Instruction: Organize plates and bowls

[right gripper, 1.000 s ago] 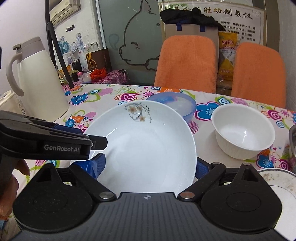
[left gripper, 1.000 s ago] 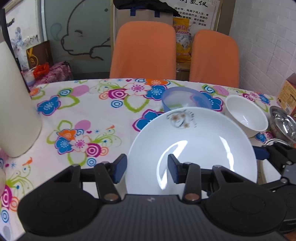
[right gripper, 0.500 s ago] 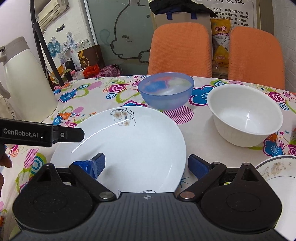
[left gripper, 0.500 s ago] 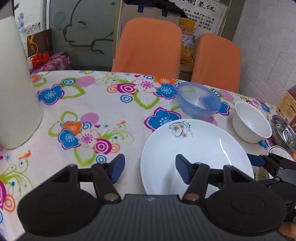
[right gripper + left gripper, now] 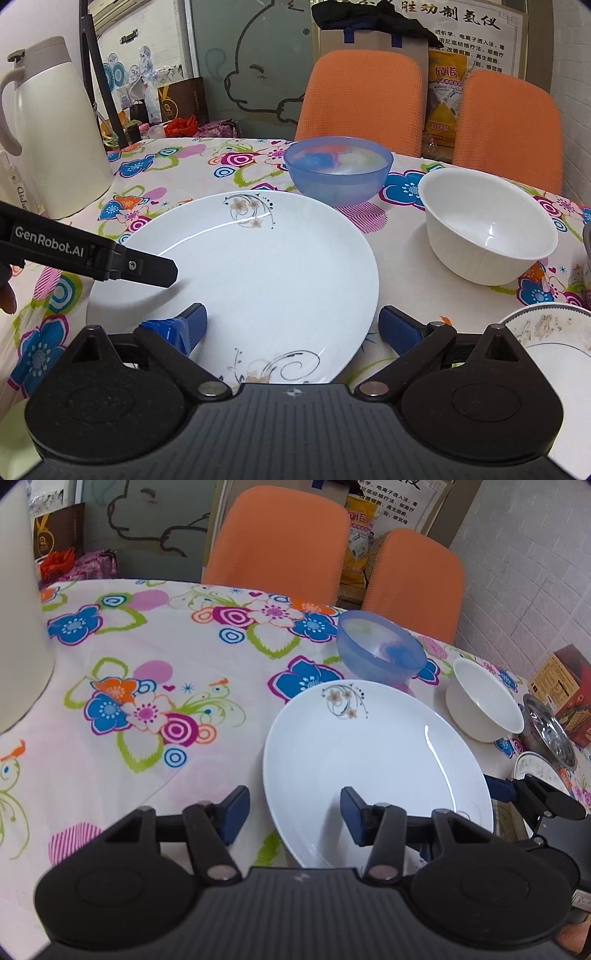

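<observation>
Right wrist, patterned plate (image 5: 554, 347) cut off

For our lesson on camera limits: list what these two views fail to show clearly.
- Steel bowl: cut off at the right edge in both views.
- Patterned plate: partly hidden by the right tool's body, right wrist view.
- White plate: near rim hidden under the tool bodies, both views.
- Kettle: cropped in left wrist view.

"GenRobot.AI" on left hand-held gripper (image 5: 162, 271)

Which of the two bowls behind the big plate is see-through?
The blue plastic bowl, directly behind the white plate: the tablecloth's flowers show through it. The white bowl to its right is opaque.
</observation>
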The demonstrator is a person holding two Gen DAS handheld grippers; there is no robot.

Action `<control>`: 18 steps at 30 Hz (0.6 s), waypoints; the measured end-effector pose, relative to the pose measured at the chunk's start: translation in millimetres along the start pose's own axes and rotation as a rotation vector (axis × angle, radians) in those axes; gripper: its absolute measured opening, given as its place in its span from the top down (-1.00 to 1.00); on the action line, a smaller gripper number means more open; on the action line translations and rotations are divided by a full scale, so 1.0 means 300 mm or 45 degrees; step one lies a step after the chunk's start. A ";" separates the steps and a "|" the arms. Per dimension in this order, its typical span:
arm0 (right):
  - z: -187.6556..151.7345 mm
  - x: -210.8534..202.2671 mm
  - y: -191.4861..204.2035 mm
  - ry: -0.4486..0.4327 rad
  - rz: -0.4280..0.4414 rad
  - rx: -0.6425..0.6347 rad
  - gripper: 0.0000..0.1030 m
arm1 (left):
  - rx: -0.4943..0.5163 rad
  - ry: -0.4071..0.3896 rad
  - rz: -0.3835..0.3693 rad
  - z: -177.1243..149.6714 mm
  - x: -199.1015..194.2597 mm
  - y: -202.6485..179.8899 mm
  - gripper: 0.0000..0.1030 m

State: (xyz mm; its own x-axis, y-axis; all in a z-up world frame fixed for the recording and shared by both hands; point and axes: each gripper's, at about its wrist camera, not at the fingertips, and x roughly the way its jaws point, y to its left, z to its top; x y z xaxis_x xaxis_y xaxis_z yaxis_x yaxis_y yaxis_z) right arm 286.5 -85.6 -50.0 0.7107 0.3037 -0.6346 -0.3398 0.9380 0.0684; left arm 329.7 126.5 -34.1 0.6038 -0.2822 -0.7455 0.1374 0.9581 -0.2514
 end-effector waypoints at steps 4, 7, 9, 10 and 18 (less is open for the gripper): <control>-0.014 -0.014 0.019 0.002 0.018 -0.014 -0.72 | 0.063 -0.019 0.093 -0.029 -0.003 -0.054 0.09; 0.003 -0.001 0.035 0.026 0.068 -0.065 -0.73 | 0.118 -0.030 0.157 -0.030 0.008 -0.098 0.15; 0.020 0.006 0.032 0.059 0.075 -0.070 -0.72 | 0.106 -0.027 0.144 -0.021 0.012 -0.086 0.20; 0.022 0.006 0.030 0.063 0.080 -0.070 -0.70 | 0.098 -0.026 0.142 -0.017 0.011 -0.083 0.28; 0.027 -0.027 0.039 0.000 0.076 -0.016 -0.70 | 0.110 -0.074 0.157 0.010 -0.020 -0.102 0.31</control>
State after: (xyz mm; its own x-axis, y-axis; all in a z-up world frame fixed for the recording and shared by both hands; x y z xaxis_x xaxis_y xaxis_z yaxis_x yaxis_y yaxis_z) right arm 281.8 -75.8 -37.8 0.6890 0.3590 -0.6296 -0.3893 0.9160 0.0963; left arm 324.2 98.9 -20.1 0.6643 -0.1609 -0.7300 0.1247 0.9867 -0.1040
